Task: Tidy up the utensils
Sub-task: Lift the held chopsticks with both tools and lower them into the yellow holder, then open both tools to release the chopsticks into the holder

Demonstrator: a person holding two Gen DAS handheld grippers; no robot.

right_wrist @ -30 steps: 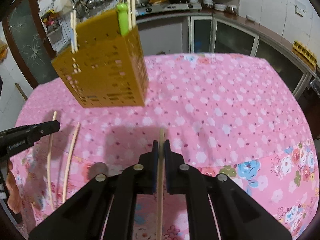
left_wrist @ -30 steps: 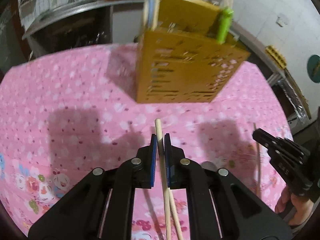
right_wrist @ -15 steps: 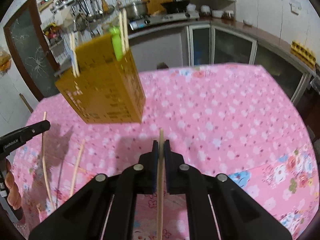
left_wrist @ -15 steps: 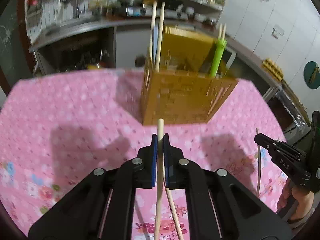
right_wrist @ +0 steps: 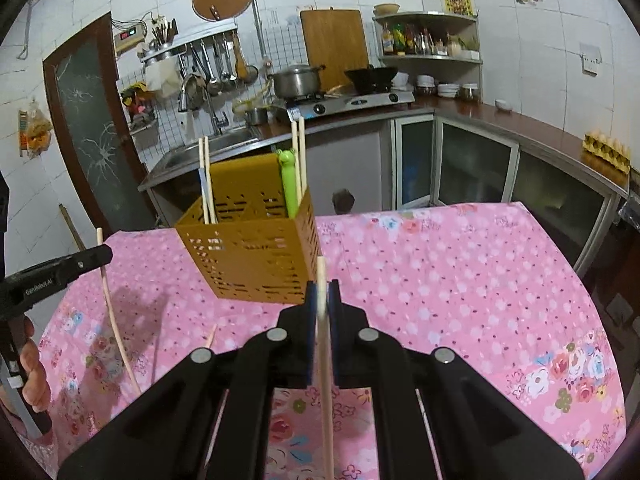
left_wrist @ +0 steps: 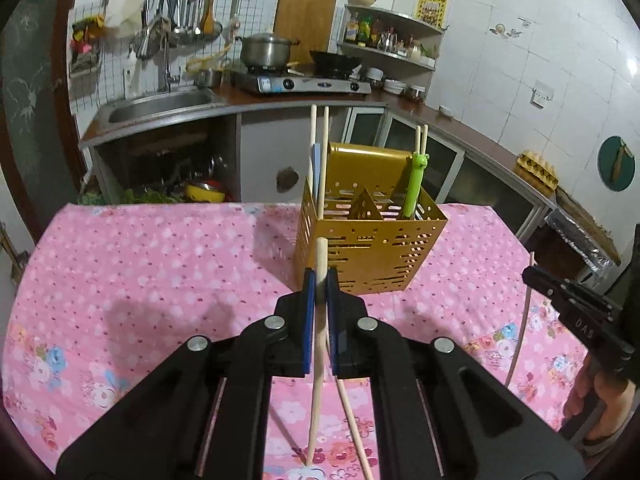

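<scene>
A gold perforated utensil caddy (left_wrist: 370,248) stands on the pink floral tablecloth (left_wrist: 140,264); it holds upright chopsticks and a green frog-headed utensil (left_wrist: 415,184). My left gripper (left_wrist: 319,280) is shut on a wooden chopstick (left_wrist: 316,360), held upright just in front of the caddy. My right gripper (right_wrist: 323,292) is shut on another chopstick (right_wrist: 326,380), also upright, near the caddy (right_wrist: 252,256). Each gripper shows at the edge of the other's view: the left one (right_wrist: 60,270), the right one (left_wrist: 560,296).
One loose chopstick (left_wrist: 354,420) lies on the cloth under the left gripper. Behind the table are a sink (left_wrist: 160,102), a stove with a pot (left_wrist: 266,50) and counter cabinets. The table's far edge is just behind the caddy.
Both grippers have risen and tilted up with their chopsticks, so the caddy now sits lower and farther in both views and the kitchen behind shows.
</scene>
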